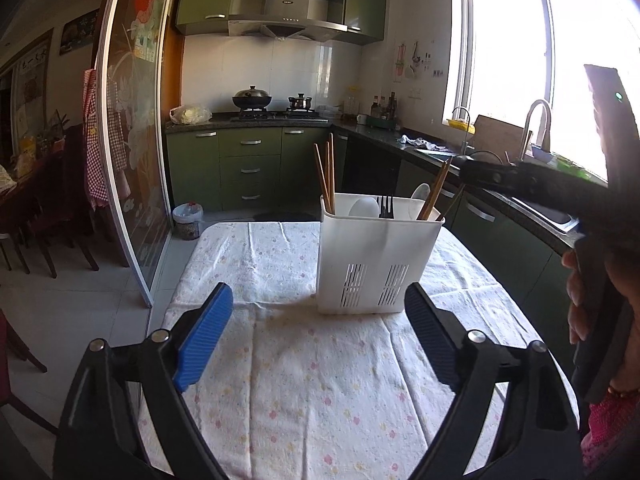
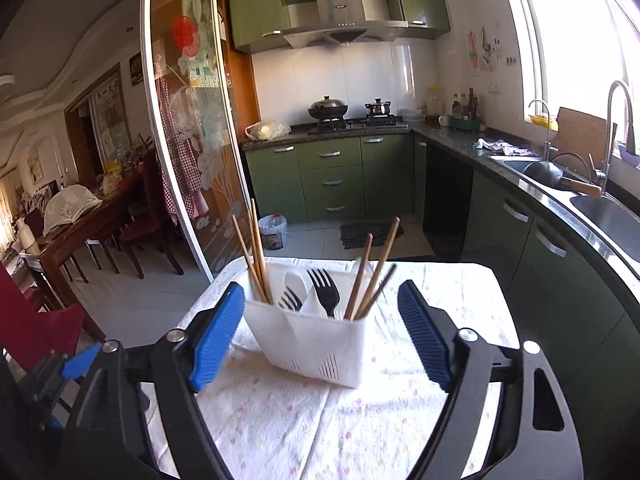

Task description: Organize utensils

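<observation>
On the cloth-covered desk [image 2: 360, 420] stands a white utensil caddy [image 2: 320, 344] holding chopsticks [image 2: 258, 256], black forks [image 2: 324, 288] and white spoons. Both the left gripper [image 1: 319, 334] and right gripper [image 2: 321, 334] hover before it, fingers apart, empty. Light, stiff utensils; grip mid-handle.

Little legible writing in either view

The range hood [image 1: 287, 1] carries a small brand badge, too tiny to read — the same holds in the right wrist view. A framed scroll [image 2: 107, 118] on the dining-room wall shows large brush characters, blurred beyond reading; the wall stickers [image 1: 412, 60] are unreadable too.
</observation>
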{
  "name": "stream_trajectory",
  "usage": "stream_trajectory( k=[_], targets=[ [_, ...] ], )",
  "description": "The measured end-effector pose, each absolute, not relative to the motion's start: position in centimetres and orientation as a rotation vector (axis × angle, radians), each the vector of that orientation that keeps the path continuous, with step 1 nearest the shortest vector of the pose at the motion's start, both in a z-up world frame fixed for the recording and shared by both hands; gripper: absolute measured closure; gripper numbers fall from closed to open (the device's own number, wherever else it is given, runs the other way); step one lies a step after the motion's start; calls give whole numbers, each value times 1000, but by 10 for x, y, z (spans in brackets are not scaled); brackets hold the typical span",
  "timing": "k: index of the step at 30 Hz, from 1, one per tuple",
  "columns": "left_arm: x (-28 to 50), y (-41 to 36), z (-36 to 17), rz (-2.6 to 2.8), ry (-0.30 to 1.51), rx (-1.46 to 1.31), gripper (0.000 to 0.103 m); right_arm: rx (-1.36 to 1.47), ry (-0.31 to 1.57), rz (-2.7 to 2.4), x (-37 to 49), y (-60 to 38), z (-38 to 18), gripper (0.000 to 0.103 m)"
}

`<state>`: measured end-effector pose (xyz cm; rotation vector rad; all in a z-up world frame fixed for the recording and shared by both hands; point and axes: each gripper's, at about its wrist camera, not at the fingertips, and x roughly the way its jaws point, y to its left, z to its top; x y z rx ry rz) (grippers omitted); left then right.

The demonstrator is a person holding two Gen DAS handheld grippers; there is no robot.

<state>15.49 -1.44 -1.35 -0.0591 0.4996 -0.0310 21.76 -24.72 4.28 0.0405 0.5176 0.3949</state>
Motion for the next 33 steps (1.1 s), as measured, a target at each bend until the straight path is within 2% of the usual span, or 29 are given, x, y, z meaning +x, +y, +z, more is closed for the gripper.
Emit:
stream_trajectory(
  k=[4, 7, 19, 33],
  targets=[
    [140, -16, -16, -29, 488, -37, 11, 38, 503, 341, 162, -275, 22, 7],
    [126, -18, -20, -41, 496, -19, 10, 34, 525, 290, 130, -298, 4, 5],
    [59, -25, -26, -107, 478, 37, 7, -6, 591, 192, 32, -345, -46, 5],
    [29, -30, -20, -91, 431, 43, 7, 34, 565, 227, -1, -347, -39, 5]
  ],
)
